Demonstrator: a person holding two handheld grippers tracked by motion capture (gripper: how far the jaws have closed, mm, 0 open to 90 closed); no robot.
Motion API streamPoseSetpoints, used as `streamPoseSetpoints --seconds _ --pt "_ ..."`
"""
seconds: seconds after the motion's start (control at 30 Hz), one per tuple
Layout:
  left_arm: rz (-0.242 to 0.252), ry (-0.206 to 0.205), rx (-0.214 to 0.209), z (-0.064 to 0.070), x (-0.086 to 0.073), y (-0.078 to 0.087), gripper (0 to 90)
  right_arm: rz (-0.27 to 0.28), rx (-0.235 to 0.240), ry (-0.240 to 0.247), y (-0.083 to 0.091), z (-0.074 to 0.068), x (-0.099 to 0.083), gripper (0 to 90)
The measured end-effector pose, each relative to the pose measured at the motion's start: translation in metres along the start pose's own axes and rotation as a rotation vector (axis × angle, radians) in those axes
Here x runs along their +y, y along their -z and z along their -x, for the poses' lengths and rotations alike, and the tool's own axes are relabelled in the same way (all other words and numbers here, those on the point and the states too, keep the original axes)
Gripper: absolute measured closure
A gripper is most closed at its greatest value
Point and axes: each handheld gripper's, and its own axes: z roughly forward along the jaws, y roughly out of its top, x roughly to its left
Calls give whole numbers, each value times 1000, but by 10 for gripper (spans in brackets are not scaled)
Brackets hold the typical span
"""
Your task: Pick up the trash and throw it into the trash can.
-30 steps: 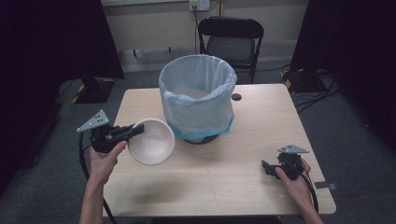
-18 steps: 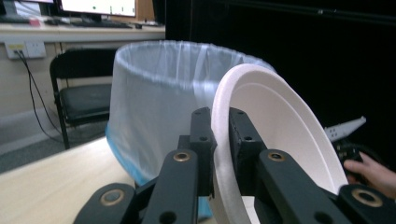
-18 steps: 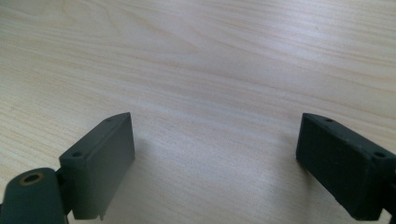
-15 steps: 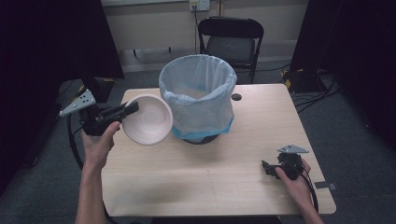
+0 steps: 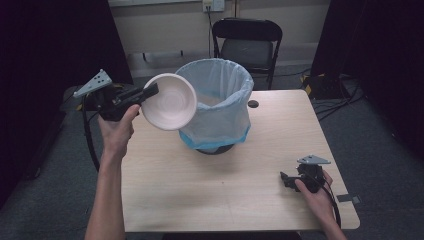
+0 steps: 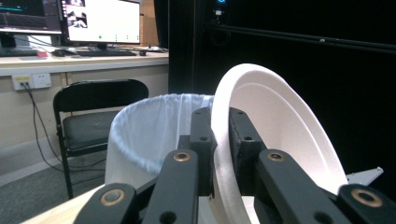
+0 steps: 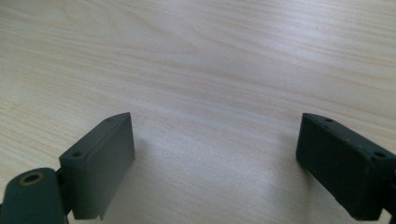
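High view: bowl (image 5: 171, 101) beside bin (image 5: 220, 112)

No lettering, brand, number or sign can be read anywhere. The monitor (image 6: 100, 21) in the left gripper view shows bright windows and small thumbnails (too blurred to make out a single word), and the darker screen (image 6: 28, 14) beside it likewise.

Even overhead light brightens the pale counter (image 5: 200, 195) in the high view, while black curtains at both sides swallow detail. The bin (image 5: 216, 107) casts a soft shadow at its base. In the left gripper view a glowing monitor (image 6: 100, 21) blooms; nearest claw parts blur.
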Motion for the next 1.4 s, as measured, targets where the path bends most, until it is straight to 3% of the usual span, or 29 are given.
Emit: streamPoseSetpoints --seconds 0.1,0.2,0.67,1.03,1.1,1.23,1.27,1.3,1.33,1.37,1.4 --pt "12 14 -10 -3 7 -13 826 0 0 0 0 0 0 108" --pt "7 -3 -17 -4 13 -26 827 0 0 0 0 0 0 108" --pt "-55 13 -25 -16 18 -98 827 0 0 0 0 0 0 108" --pt "-158 22 -16 -27 9 -131 817 0 0 0 0 0 0 108" --pt "-168 30 -22 -27 8 -133 676 0 0 1 0 0 0 108" --pt "-185 37 -20 -26 5 -135 569 0 0 1 0 0 0 108" --pt "-184 37 -18 -26 5 -134 504 0 0 0 0 0 0 108" --pt "-188 31 -13 -26 4 -134 504 0 0 0 0 0 0 108" --pt "-192 36 -10 -26 4 -134 418 0 0 1 0 0 0 108" --pt "-196 28 -7 -26 3 -134 418 0 0 1 0 0 0 108" --pt "-186 23 -4 -25 2 -133 352 0 0 0 0 0 0 108"
